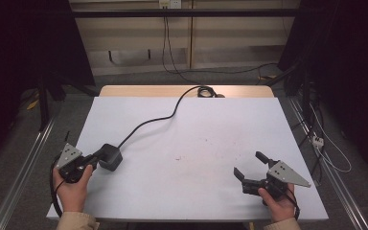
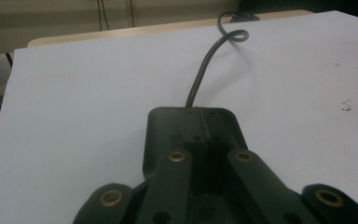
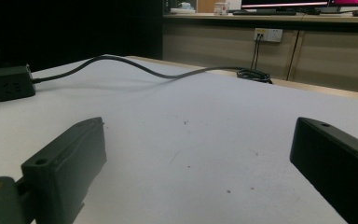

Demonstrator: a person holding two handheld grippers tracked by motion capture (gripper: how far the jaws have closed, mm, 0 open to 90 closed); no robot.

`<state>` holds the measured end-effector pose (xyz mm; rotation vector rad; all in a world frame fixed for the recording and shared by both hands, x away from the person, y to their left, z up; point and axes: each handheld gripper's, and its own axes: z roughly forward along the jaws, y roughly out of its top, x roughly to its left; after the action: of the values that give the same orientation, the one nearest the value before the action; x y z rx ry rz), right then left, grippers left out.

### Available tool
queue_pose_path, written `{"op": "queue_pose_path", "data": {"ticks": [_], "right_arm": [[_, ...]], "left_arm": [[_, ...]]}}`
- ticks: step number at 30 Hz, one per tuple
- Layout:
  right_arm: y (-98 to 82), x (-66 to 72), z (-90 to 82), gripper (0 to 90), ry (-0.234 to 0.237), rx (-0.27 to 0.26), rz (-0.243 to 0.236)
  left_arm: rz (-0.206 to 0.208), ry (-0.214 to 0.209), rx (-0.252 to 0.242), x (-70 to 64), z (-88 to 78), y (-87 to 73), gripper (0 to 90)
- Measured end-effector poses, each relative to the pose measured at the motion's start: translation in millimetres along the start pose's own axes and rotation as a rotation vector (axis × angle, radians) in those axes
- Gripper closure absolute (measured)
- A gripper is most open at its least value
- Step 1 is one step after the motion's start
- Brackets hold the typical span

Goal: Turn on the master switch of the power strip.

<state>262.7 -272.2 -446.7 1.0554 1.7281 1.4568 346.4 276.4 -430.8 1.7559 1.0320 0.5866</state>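
The desk [image 1: 191, 143] gives me a wide bare sheet, and the long cord [image 1: 148, 120] trailing across it to the far edge worries me most: if I drag the power block [image 1: 110, 157] further, I judge the cord could snag or pull taut and twist the block out of my grip. The block sits at the desk's near left part, touching the sheet. My left claw [image 1: 96, 160] is clamped tight, its jaws together over the block's near edge, hand low and angled toward the middle. My right claw [image 1: 250, 166] rests near the right edge, jaws spread wide, holding nothing.
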Motion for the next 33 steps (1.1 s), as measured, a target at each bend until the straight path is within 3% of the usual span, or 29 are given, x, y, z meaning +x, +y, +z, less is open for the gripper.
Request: {"op": "queue_pose_path", "data": {"ticks": [4,11,16,23,33], "right_arm": [[0.0,0.6,0.0,3.3,0.002,0.0,0.001],[0.1,0.4,-0.3,3.3,0.004,0.002,-0.002],[0.0,0.0,-2.3,3.3,-0.001,-0.002,0.0],[-0.1,-1.4,-3.5,3.3,-0.005,-0.004,0.001],[0.2,1.2,0.7,3.3,0.009,0.001,-0.006]], "left_arm": [[0.016,-0.012,0.018,-1.2,1.1,0.9,90.0],[0.049,0.004,0.048,-5.3,4.6,2.1,90.0],[0.013,0.002,0.038,-4.7,4.3,0.6,90.0],[0.001,0.0,0.025,-3.7,2.1,-0.4,90.0],[0.02,0.013,0.047,-2.2,-0.8,0.8,90.0]]}}
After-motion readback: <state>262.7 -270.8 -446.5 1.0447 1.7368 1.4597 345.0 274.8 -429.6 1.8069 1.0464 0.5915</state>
